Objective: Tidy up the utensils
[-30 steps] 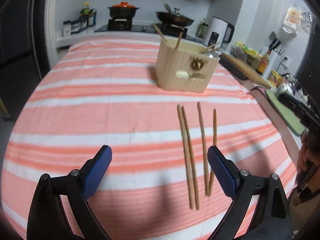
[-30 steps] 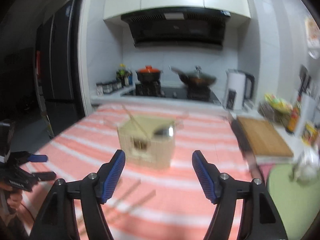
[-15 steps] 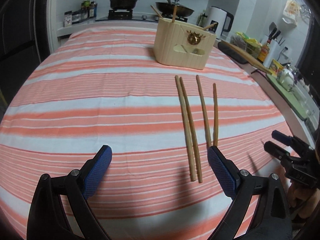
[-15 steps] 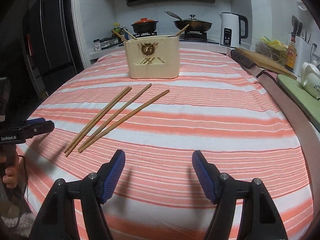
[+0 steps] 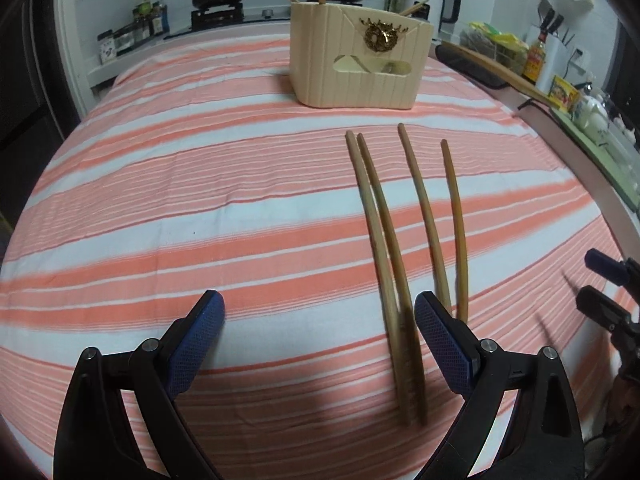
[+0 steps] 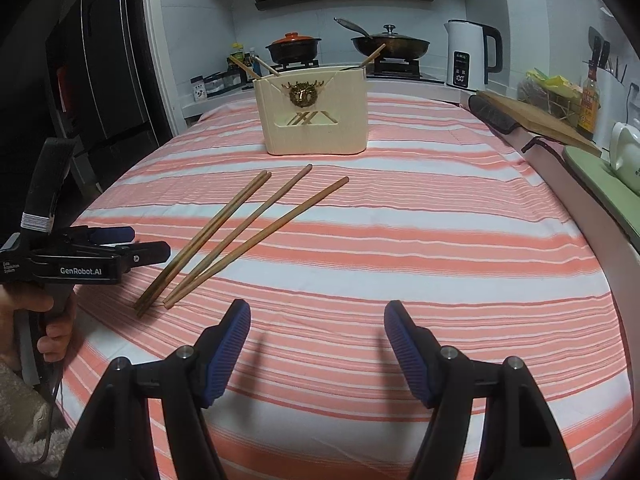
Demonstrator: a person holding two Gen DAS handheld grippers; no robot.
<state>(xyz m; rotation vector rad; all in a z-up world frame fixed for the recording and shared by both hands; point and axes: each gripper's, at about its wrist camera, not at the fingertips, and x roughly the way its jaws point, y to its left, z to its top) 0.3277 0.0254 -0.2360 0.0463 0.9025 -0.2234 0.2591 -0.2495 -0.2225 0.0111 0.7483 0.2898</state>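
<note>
Four chopsticks (image 6: 240,236) lie side by side on the striped tablecloth (image 6: 440,240), in front of the utensil holder (image 6: 316,114), which has more chopsticks in it. Behind sits the stove; a kettle (image 6: 472,56) stands right of it.

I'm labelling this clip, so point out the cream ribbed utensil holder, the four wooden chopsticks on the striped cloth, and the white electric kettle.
Cream ribbed utensil holder (image 6: 316,130): right wrist view, front wall.
Four wooden chopsticks (image 6: 256,216): right wrist view, shaft of a middle stick.
White electric kettle (image 6: 466,58): right wrist view, white body.
</note>
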